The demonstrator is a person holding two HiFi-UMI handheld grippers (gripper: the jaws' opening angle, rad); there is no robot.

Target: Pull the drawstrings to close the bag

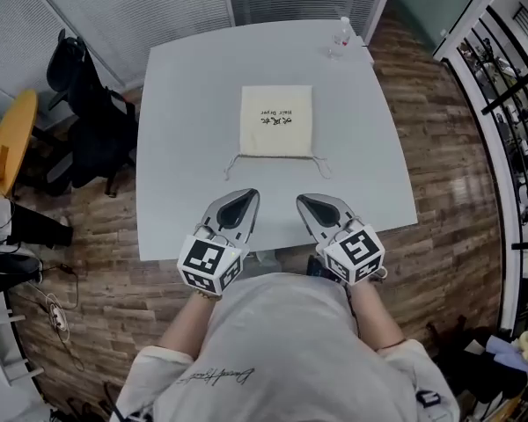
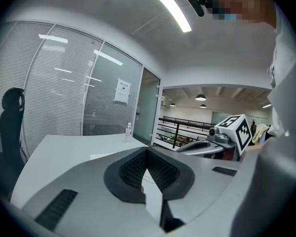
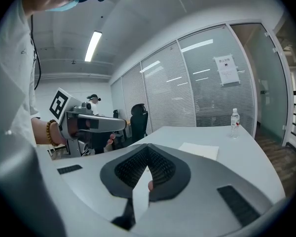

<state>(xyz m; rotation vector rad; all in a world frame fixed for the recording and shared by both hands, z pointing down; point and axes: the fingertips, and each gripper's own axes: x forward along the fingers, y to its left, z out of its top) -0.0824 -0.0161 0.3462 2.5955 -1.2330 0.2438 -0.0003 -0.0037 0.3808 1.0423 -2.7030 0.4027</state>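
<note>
A cream cloth bag (image 1: 276,120) lies flat on the white bench (image 1: 185,148), roughly midway across it and nearer the far side. The bag is square, smooth and unwrinkled, with a short line of dark print on its upper face. Its near edge lies straight and ungathered. Two thin drawstrings trail from that edge onto the bench: the left drawstring (image 1: 231,167) leaves the bag's near left corner, the right drawstring (image 1: 321,165) its near right corner, each splaying outward, slack.
</note>
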